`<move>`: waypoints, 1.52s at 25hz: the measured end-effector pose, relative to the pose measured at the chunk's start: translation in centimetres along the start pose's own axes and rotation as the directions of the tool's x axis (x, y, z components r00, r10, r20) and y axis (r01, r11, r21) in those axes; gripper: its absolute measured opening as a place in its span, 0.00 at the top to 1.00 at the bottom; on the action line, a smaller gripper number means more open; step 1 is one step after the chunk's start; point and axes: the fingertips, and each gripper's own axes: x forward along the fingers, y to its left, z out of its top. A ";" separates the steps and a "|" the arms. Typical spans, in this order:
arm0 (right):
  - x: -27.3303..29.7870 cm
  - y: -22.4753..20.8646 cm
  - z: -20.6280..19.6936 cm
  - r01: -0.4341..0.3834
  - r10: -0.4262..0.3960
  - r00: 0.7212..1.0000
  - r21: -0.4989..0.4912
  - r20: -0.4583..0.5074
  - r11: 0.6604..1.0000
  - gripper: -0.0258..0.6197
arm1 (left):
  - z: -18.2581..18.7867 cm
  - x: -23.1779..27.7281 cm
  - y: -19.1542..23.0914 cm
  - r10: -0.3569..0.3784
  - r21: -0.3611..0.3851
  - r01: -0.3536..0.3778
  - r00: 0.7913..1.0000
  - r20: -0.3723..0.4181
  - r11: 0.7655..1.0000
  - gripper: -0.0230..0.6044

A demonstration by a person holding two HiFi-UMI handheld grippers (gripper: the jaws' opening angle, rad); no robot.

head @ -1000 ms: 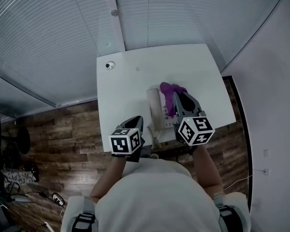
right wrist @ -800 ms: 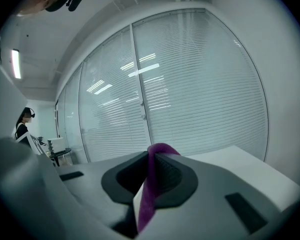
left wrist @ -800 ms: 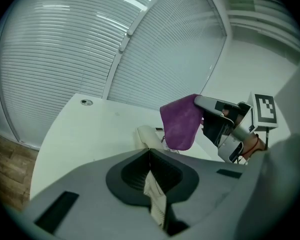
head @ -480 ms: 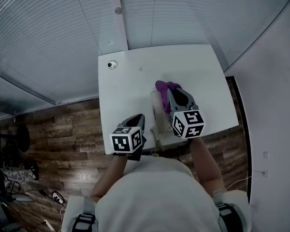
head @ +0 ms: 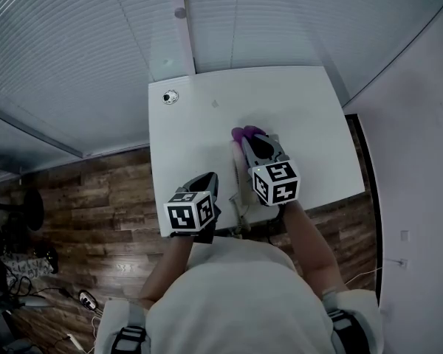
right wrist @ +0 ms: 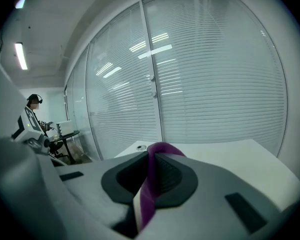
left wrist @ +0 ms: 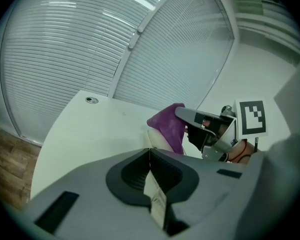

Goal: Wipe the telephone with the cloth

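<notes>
- When I look down in the head view, my right gripper (head: 249, 140) reaches over the pale telephone (head: 238, 189), which sits near the front edge of the white tabletop (head: 199, 116). The purple cloth (head: 244, 132) is bunched at the gripper's tip, and my left gripper (head: 209, 178) sits just left of the telephone.
- In the left gripper view, my left jaws are pressed together and empty. Beyond them the cloth hangs from the right jaws down to the telephone's top.
- In the right gripper view, my right jaws are clamped on the cloth, with a purple fold rising between them above the tabletop.
</notes>
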 end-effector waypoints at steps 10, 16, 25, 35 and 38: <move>2.7 0.4 -3.6 0.005 -0.010 0.987 -0.036 -0.159 0.999 0.89 | -0.1 0.4 0.7 0.016 -0.038 -0.016 1.000 -0.003 0.999 0.93; 3.3 0.4 -5.0 -0.007 0.000 0.981 -0.036 -0.196 0.999 0.89 | -0.3 0.7 1.0 0.023 -0.047 -0.023 1.000 -0.010 0.999 0.93; 2.8 0.7 -5.0 -0.024 0.019 0.981 -0.027 -0.194 0.999 0.89 | -0.4 0.5 1.1 0.034 -0.063 -0.034 0.999 -0.010 0.997 0.93; 1.2 1.7 -5.8 -0.048 0.041 0.980 -0.029 -0.193 0.998 0.89 | -1.4 0.1 0.8 0.037 -0.060 -0.038 0.999 -0.015 0.997 0.93; 0.6 2.0 -6.0 -0.053 0.046 0.980 -0.031 -0.193 0.998 0.89 | -1.6 -0.2 0.6 0.041 -0.055 -0.042 0.999 -0.015 0.998 0.93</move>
